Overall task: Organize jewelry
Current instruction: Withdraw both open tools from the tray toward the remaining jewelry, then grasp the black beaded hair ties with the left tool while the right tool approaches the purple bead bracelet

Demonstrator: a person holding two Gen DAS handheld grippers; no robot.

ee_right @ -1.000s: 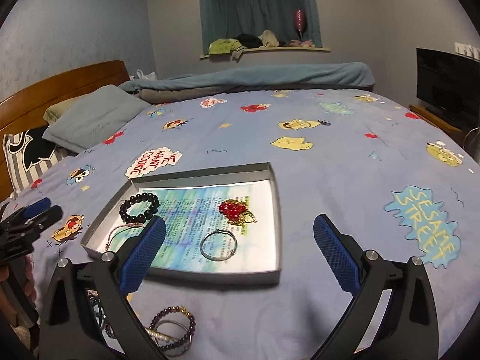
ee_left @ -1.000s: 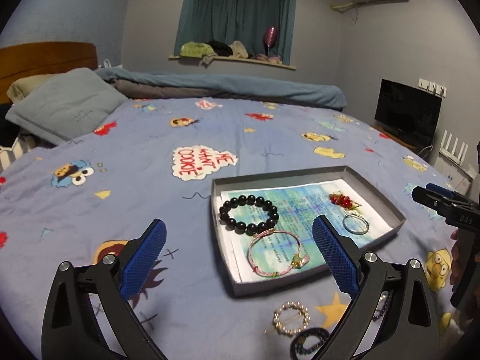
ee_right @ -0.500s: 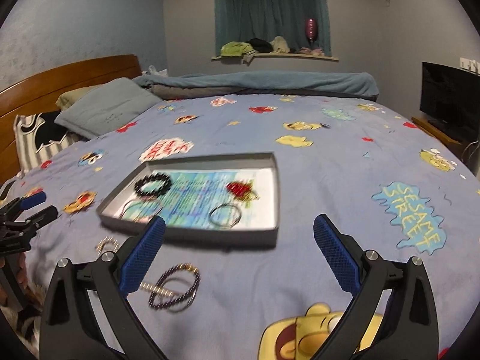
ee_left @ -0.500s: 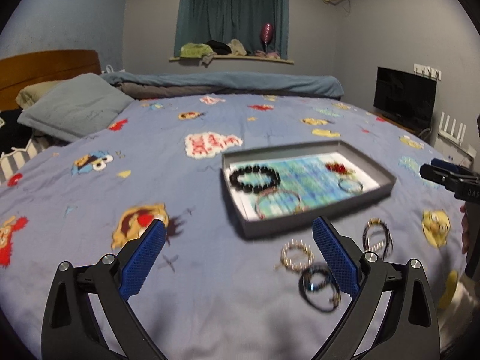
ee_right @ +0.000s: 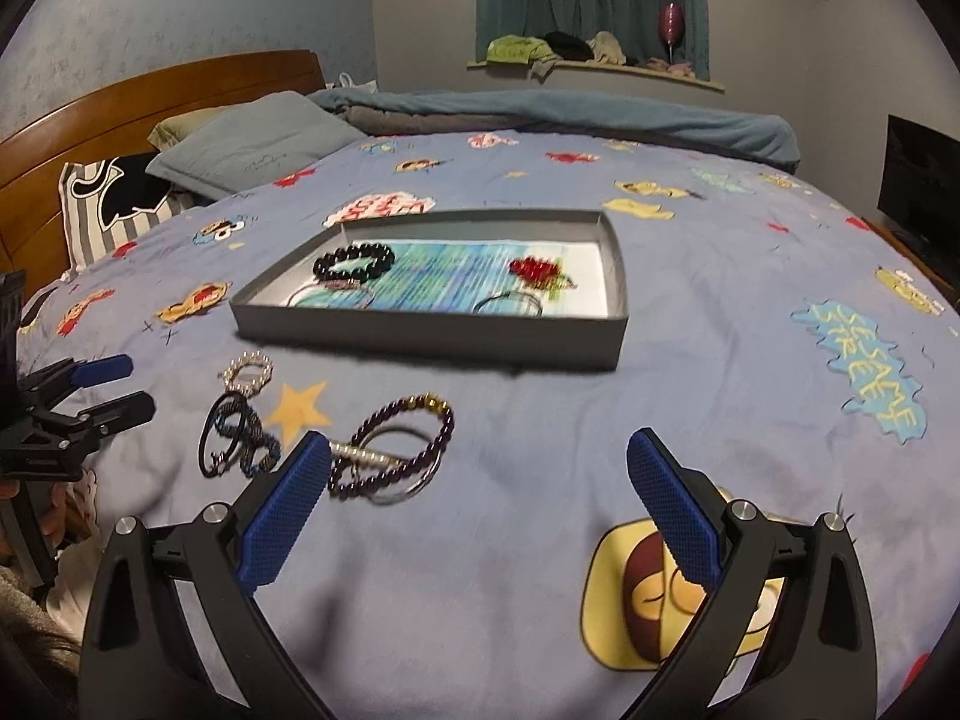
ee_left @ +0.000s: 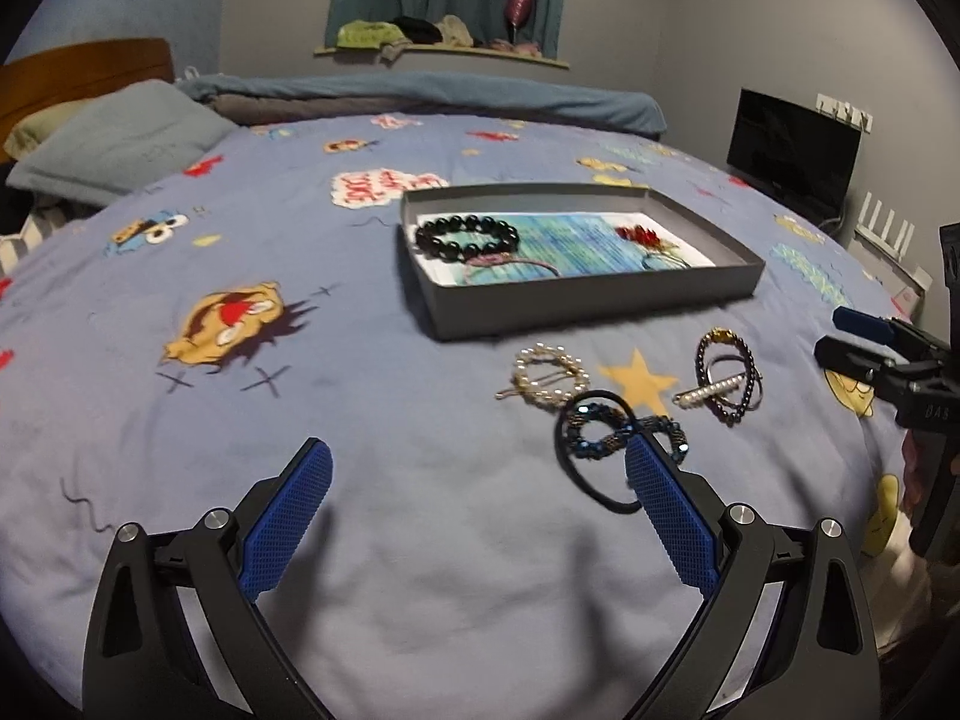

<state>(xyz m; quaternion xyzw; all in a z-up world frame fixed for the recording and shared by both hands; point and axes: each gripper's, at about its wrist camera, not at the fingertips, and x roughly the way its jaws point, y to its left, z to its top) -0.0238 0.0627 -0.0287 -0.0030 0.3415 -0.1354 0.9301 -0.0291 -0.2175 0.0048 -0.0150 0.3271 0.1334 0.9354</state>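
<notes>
Left wrist view shows both the left gripper (ee_left: 477, 516) and right gripper (ee_right: 480, 519) wide open and empty, while loose bracelets (ee_left: 729, 384) tangled just before the tray (ee_left: 588, 303) risk lifting together.

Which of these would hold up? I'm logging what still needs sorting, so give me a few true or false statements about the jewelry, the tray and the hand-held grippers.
1. The black bead bracelet lies inside the grey tray. True.
2. The pearl ring clip is in the tray. False: it lies on the bedspread in front of it.
3. The left hand-held gripper holds a hair tie. False: it is open and empty.
4. The right hand-held gripper is open. True.
5. The red bead piece sits in the tray. True.
</notes>
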